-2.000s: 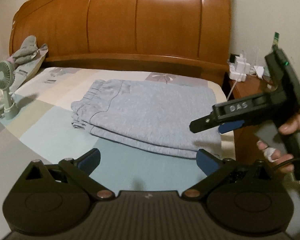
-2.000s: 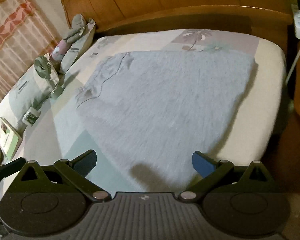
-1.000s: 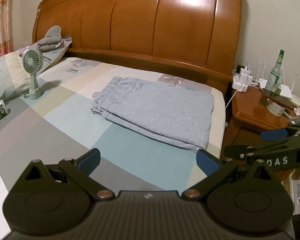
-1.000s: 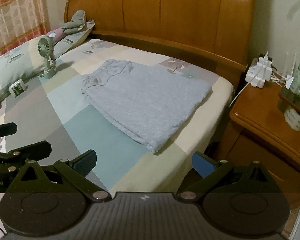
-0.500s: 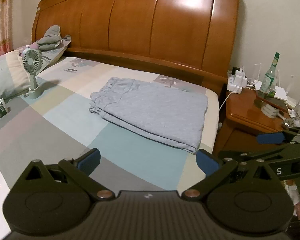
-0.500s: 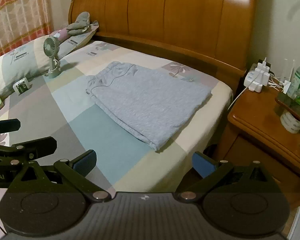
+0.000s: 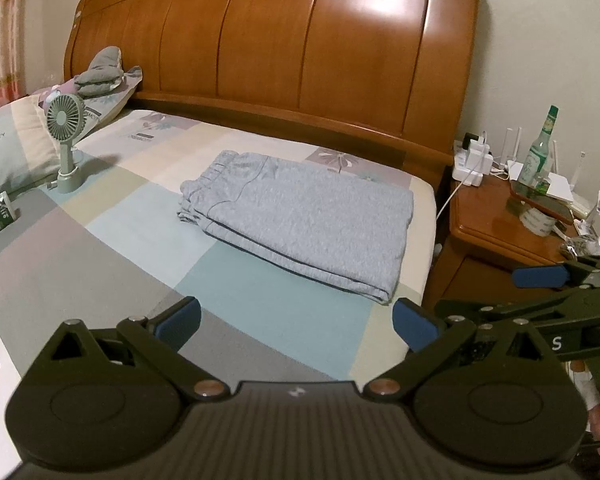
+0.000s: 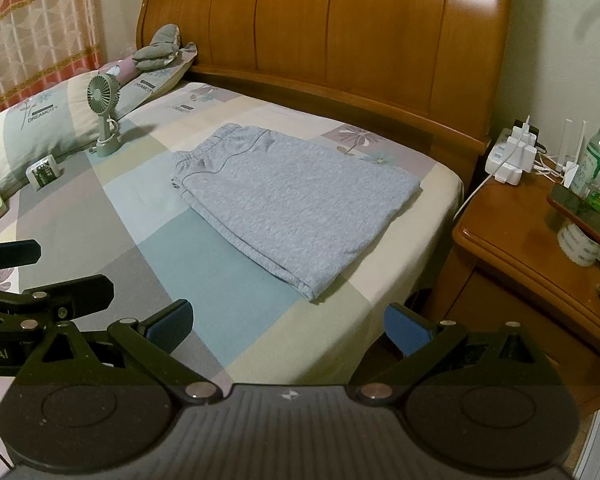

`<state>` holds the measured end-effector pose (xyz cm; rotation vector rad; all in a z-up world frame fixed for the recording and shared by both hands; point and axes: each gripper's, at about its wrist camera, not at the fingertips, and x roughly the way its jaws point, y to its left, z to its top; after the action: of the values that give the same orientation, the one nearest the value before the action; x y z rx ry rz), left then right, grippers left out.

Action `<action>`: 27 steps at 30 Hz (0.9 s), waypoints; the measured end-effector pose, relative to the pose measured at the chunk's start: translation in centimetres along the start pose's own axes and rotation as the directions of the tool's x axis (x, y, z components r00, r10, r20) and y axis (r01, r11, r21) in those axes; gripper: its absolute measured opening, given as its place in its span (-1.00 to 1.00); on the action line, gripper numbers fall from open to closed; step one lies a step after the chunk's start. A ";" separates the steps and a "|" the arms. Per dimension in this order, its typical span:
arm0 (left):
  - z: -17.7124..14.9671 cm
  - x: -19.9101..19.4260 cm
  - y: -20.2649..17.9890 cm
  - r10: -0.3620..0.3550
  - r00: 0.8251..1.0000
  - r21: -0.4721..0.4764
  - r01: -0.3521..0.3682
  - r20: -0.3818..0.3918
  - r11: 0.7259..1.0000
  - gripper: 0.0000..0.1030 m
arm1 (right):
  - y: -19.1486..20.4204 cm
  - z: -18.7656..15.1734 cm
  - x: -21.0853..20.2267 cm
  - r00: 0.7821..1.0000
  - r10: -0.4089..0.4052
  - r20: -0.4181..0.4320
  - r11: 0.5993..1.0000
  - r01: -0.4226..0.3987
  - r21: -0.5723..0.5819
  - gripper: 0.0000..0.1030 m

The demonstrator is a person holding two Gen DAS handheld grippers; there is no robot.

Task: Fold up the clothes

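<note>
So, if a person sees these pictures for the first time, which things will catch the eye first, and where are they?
First the tall glossy wooden headboard that fills the back of both views. Next the grey folded garment, lying flat on the patchwork bedsheet near the bed's right edge. Low in each view, the left gripper and the right gripper are open and empty, held apart from the garment.
</note>
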<state>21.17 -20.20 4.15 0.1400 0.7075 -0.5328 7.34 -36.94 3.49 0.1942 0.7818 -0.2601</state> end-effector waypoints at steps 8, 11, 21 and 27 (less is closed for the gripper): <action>0.0 0.2 -0.1 -0.006 1.000 0.000 0.006 -0.003 1.000 0.97 | 0.0 -0.1 0.0 1.000 -0.004 -0.001 1.000 0.004 0.002 1.00; -0.1 0.2 0.0 -0.008 1.000 0.000 0.008 -0.003 1.000 0.97 | 0.0 -0.1 0.0 1.000 -0.004 -0.001 1.000 0.004 0.002 1.00; -0.1 0.3 -0.1 -0.009 1.000 0.003 0.010 -0.006 1.000 0.97 | -0.1 -0.1 0.1 1.000 -0.003 -0.004 1.000 0.003 0.001 1.00; -0.2 0.3 -0.2 -0.011 1.000 0.004 0.011 -0.008 1.000 0.97 | -0.2 -0.1 0.2 1.000 -0.004 -0.008 1.000 0.004 0.001 1.00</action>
<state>21.15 -20.42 3.87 0.1423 0.7158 -0.5442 7.34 -37.08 3.24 0.1952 0.7902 -0.2635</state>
